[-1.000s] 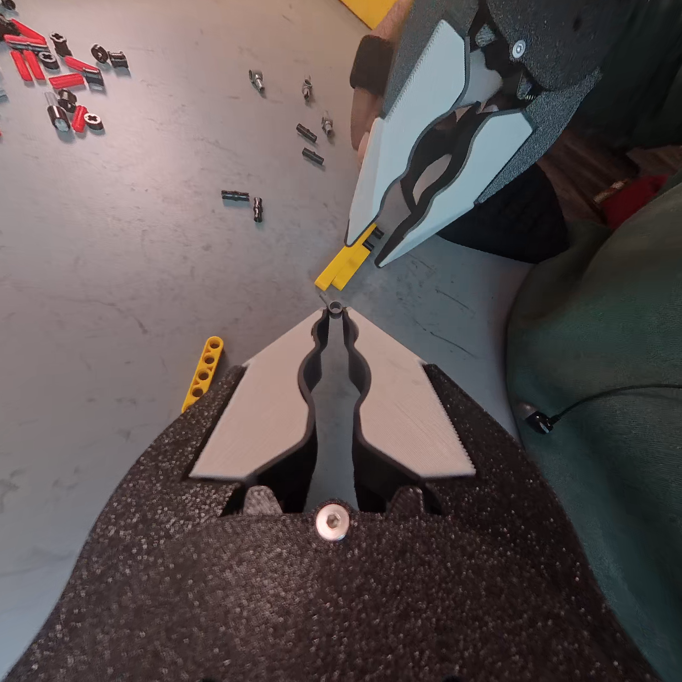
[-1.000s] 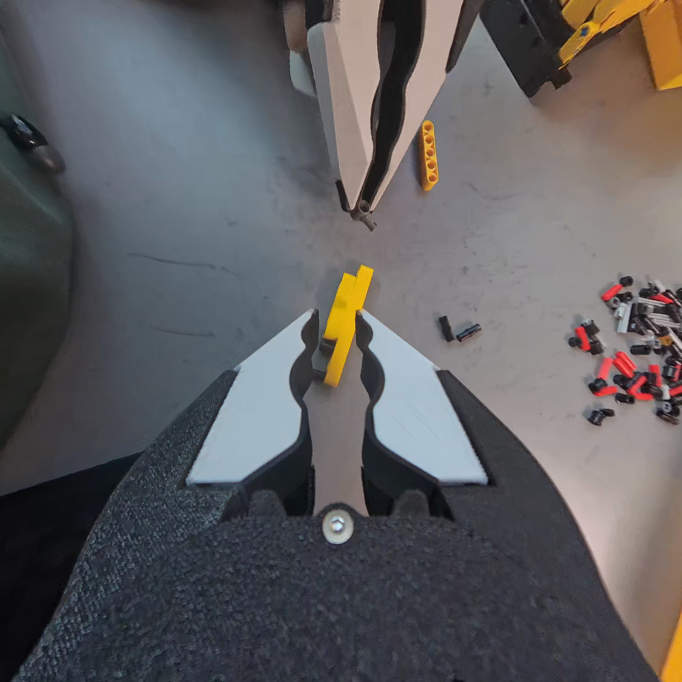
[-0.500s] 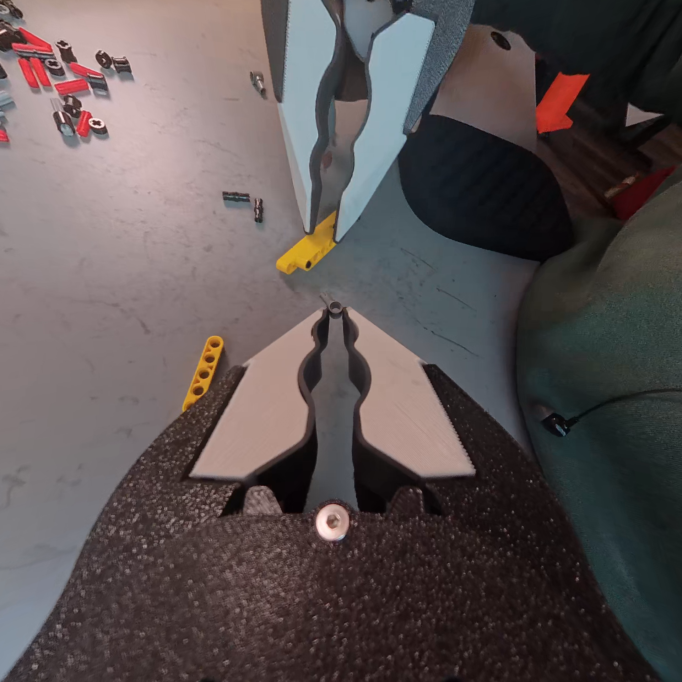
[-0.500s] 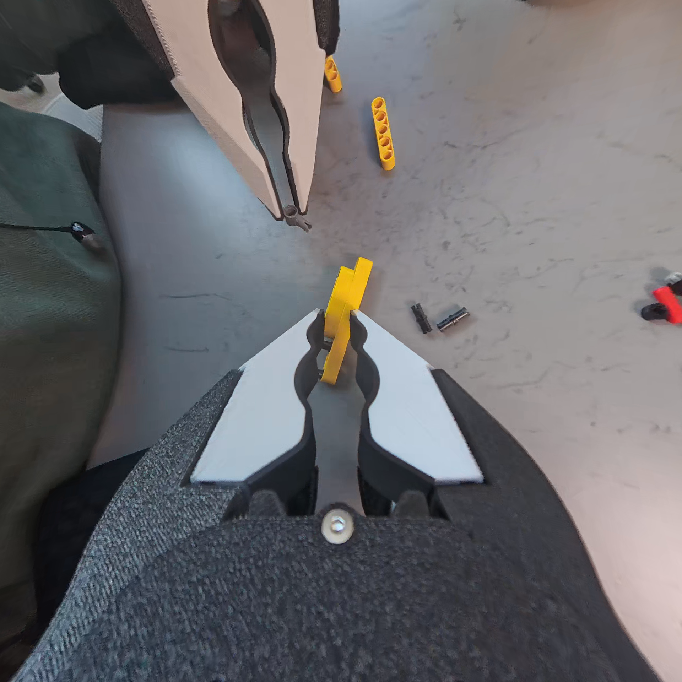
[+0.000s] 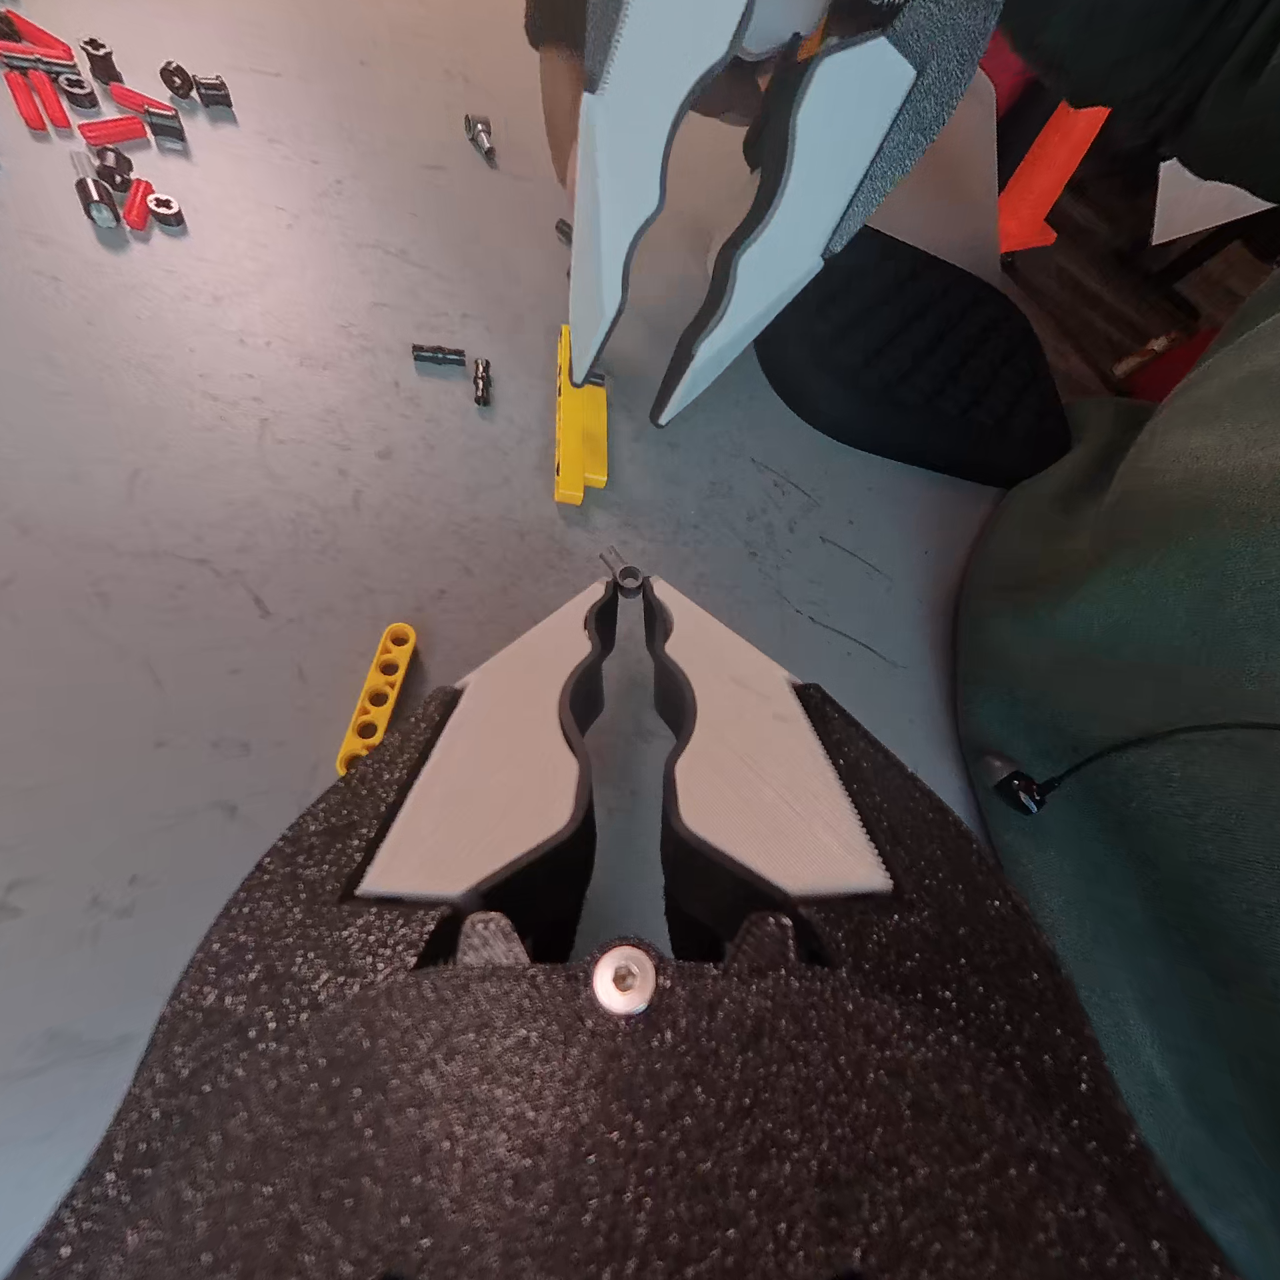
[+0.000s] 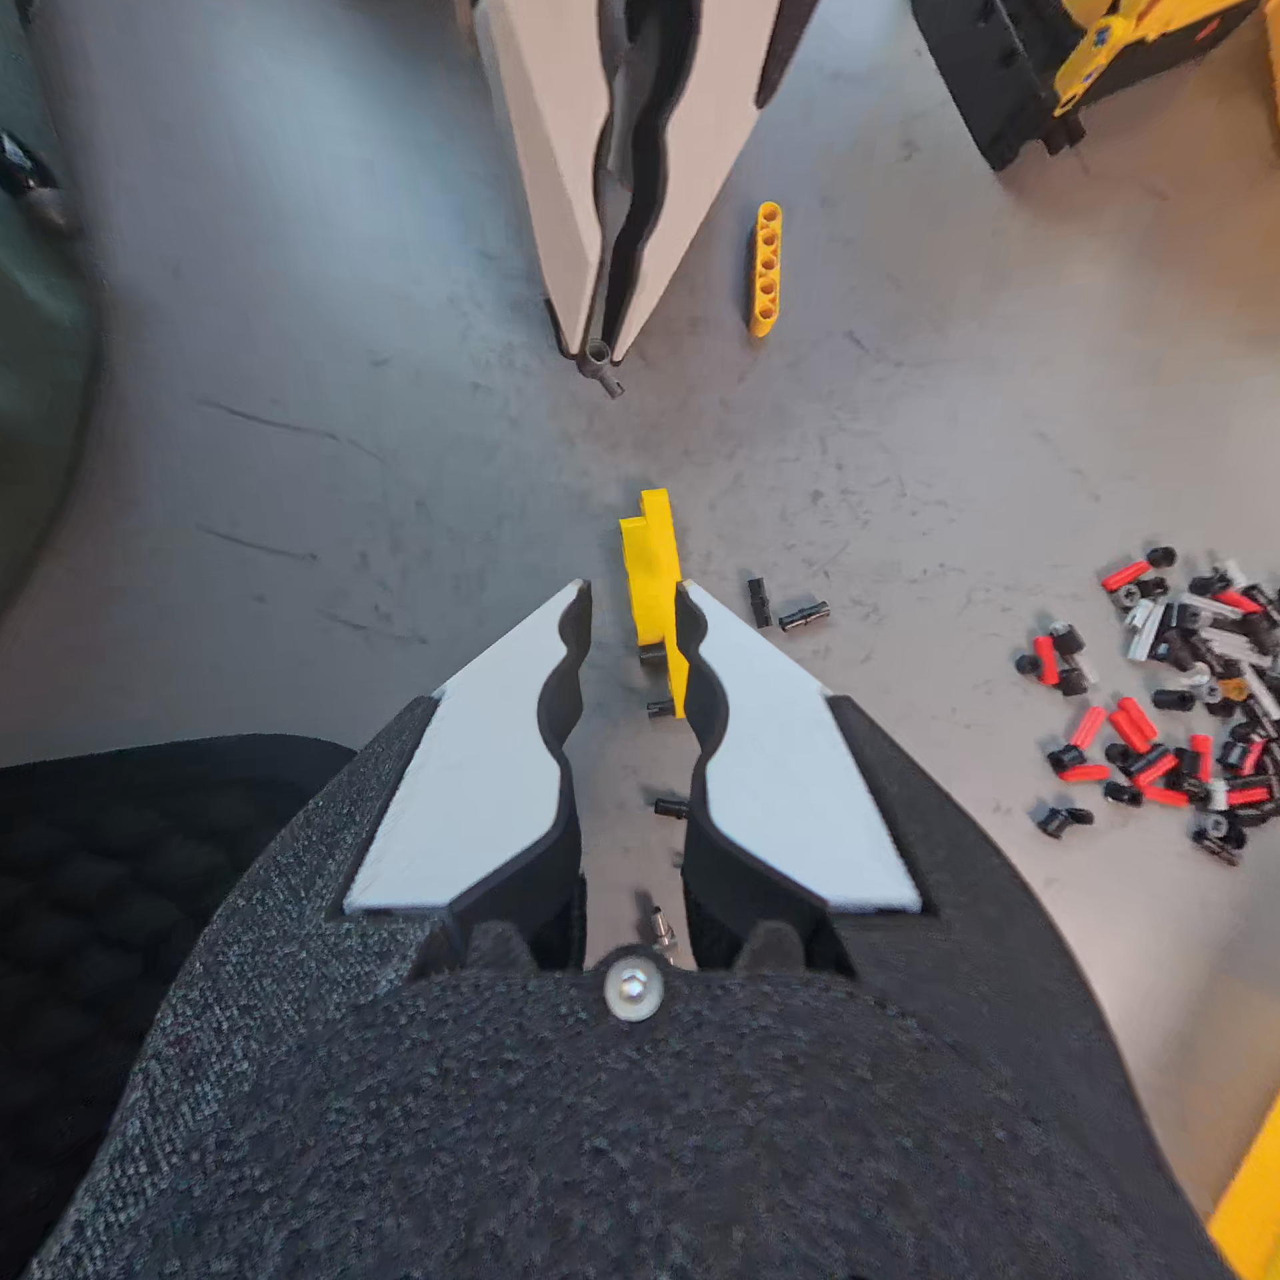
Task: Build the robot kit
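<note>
1. Left gripper (image 5: 629, 585): one. Tips pinched together on a small grey connector pin (image 5: 627, 572), held above the grey tabletop (image 5: 208, 485).
2. Right gripper (image 6: 634, 596): one. Jaws parted; the yellow stepped piece (image 6: 651, 575) sits between the tips against the right-hand finger (image 6: 769, 727), well clear of the other. Whether it rests on the table cannot be told.
3. Yellow stepped piece: one, with two black pins projecting from its side.
4. Yellow five-hole beam (image 5: 377, 696): one, flat on the table beside the left gripper's body.
5. Loose black pins (image 6: 786, 609): two, just right of the yellow piece; one more pin (image 6: 668, 807) and a silver-grey connector (image 6: 658, 925) show between the right gripper's fingers.
6. Heap of red, black and grey pins (image 6: 1177, 706): count not readable.
7. Black-and-yellow assembly (image 6: 1053, 76): one, at the far edge.
8. Writing or brands: none legible.
</note>
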Demonstrator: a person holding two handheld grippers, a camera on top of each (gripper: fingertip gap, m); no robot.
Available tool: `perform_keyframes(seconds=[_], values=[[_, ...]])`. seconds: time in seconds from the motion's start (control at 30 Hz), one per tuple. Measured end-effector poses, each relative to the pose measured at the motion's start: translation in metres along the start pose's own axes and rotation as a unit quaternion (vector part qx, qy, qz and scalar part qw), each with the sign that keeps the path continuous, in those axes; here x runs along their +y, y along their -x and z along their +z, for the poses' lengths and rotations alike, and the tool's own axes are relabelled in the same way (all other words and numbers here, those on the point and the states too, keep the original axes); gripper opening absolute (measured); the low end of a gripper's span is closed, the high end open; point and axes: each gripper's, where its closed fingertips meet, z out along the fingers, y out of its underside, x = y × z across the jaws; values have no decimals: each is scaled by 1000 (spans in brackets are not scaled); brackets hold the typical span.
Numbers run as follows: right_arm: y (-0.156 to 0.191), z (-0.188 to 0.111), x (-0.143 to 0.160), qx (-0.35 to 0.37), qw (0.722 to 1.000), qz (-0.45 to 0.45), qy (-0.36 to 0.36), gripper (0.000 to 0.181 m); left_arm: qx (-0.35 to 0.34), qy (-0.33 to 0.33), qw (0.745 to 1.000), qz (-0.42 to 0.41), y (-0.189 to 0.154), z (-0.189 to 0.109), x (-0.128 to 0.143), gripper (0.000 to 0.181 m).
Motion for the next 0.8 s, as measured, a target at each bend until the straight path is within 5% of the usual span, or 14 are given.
perform_keyframes(seconds=[0.4, 0.5, 0.8], values=[[-8, 17, 5, -66, 997, 6, 36, 23, -2, 5, 1000, 3, 0, 2, 2, 6], [-15, 18, 5, -81, 996, 20, 36, 9, -4, 0, 1000, 4, 0, 0, 0, 6], [15, 17, 1, -81, 994, -22, 64, 7, -2, -7, 1000, 5, -1, -3, -2, 6]])
